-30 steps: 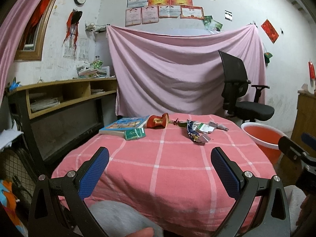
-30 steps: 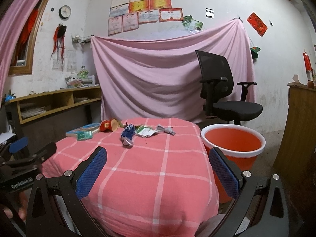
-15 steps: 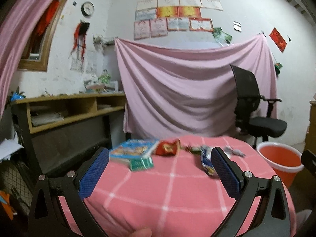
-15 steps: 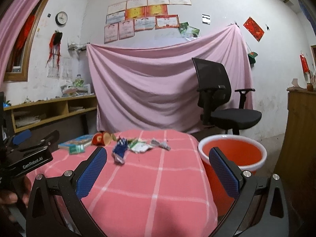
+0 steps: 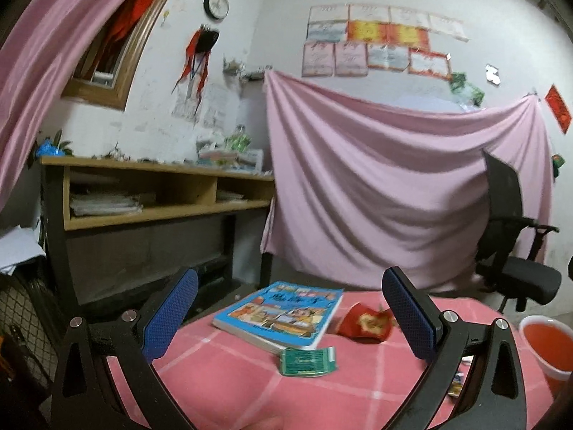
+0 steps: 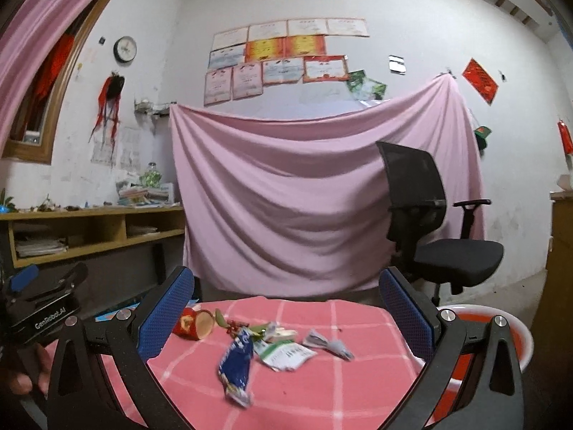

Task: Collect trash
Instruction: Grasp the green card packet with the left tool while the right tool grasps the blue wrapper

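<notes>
Trash lies on a pink checked table (image 6: 322,405). In the right wrist view a blue wrapper (image 6: 236,362), a white-green packet (image 6: 286,353), a grey crumpled wrapper (image 6: 327,344) and a red paper cup on its side (image 6: 191,326) sit ahead of my open, empty right gripper (image 6: 286,319). In the left wrist view a green packet (image 5: 308,360) and the red cup (image 5: 365,326) lie between the fingers of my open, empty left gripper (image 5: 290,317). An orange-red bucket (image 6: 501,333) stands right of the table.
A blue picture book (image 5: 279,313) lies on the table's left part. A wooden shelf desk (image 5: 154,193) stands at the left. A black office chair (image 6: 429,229) stands behind the bucket. A pink sheet (image 6: 304,197) hangs on the back wall.
Both grippers have moved forward and lower over the table, so the trash looks nearer. The left view has turned left toward the book. Both jaws stay open.
</notes>
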Motion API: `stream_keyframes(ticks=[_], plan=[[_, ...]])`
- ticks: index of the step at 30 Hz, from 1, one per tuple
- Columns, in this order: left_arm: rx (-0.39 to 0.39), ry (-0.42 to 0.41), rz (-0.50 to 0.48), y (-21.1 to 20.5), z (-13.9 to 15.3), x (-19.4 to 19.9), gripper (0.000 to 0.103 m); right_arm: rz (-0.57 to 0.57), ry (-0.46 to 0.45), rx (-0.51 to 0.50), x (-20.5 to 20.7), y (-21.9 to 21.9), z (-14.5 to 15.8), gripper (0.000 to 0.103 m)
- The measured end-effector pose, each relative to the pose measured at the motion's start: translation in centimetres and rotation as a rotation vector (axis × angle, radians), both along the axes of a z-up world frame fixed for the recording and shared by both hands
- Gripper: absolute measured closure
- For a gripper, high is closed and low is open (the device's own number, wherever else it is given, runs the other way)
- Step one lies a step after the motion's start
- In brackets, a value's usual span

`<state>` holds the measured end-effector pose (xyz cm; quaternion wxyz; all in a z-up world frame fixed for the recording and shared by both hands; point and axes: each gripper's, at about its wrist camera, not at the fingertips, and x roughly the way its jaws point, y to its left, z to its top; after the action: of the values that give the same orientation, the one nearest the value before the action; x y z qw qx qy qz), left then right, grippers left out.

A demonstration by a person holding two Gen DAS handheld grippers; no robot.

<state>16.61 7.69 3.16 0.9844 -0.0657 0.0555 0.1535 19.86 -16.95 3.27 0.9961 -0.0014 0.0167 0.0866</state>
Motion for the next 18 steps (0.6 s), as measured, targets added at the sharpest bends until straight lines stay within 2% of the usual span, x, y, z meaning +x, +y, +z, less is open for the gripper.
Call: stream_keyframes(ticks=[3, 7, 11, 18], plan=[[0.023, 0.068, 0.048, 0.8, -1.6, 1.9, 0.002, 0.03, 0.041, -0.029, 2.1, 1.2, -0.9, 0.0], [0.037, 0.14, 0.044, 1.2, -3.4, 4.1, 0.002, 0.02, 0.115, -0.07, 4.7, 2.5, -1.9, 0.0], [-0.011, 0.235, -0.013, 2.0, -4.9, 6.1, 0.002, 0.038, 0.218, -0.12, 6.5, 3.4, -3.5, 0.0], [-0.086, 0.445, -0.099, 2.3, -7.6, 9.6, 0.002, 0.075, 0.383, -0.156, 8.7, 4.0, -4.6, 0.0]])
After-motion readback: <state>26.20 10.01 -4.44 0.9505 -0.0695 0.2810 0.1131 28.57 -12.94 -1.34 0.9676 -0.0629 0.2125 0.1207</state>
